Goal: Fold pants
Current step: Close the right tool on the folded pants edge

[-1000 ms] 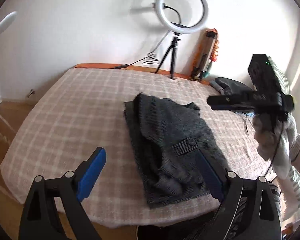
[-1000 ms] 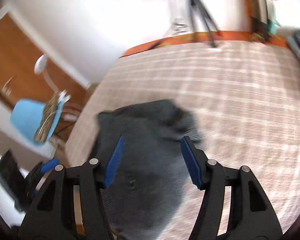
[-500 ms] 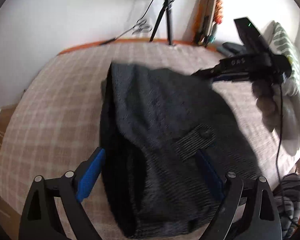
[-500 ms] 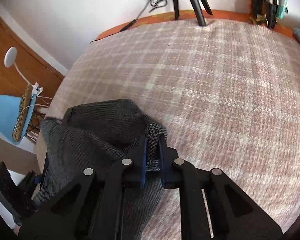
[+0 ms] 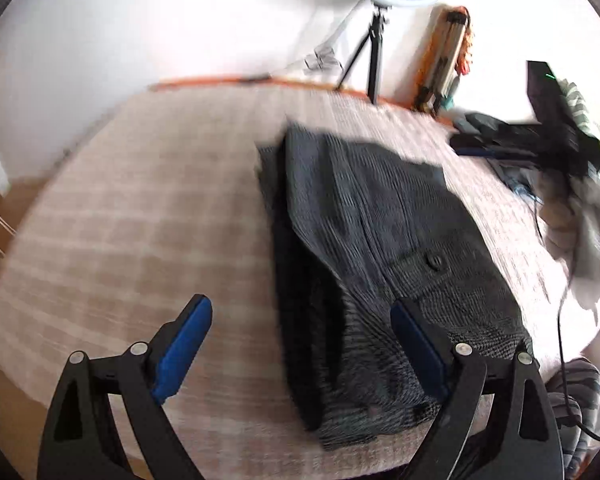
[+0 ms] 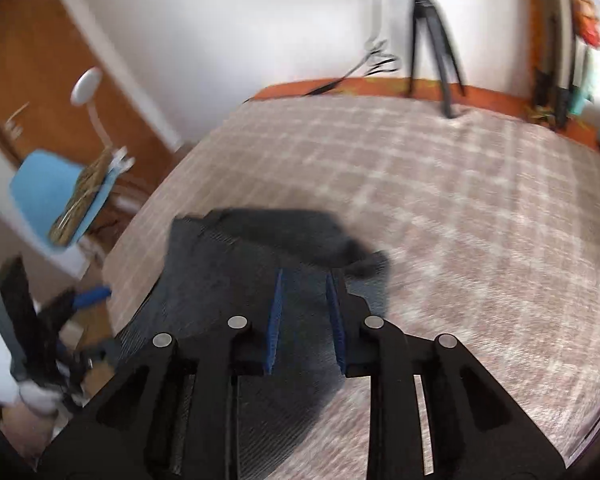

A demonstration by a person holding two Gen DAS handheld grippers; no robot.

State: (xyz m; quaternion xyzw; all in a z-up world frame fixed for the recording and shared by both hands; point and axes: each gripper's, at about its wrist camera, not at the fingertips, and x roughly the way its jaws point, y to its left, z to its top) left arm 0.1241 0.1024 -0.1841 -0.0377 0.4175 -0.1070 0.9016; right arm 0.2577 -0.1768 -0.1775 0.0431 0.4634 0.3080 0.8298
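Note:
The dark grey pants (image 5: 380,248) lie folded in a compact stack on the plaid bed cover (image 5: 140,220), a buttoned back pocket on top. My left gripper (image 5: 300,344) is wide open and empty above the near end of the stack. My right gripper (image 6: 305,308) hovers above the pants (image 6: 228,280) with its jaws a little apart and nothing between them. It also shows in the left wrist view (image 5: 500,144), off the far right corner of the stack.
A ring light on a tripod (image 5: 374,40) stands at the bed's far edge by the wall. A striped pillow and dark clothes (image 5: 580,128) lie at the right. A blue chair (image 6: 56,196) and wooden door (image 6: 32,80) are left of the bed.
My right gripper let go of the pants corner, opened slightly and pulled back. My left gripper pulled back and up from the stack, still open.

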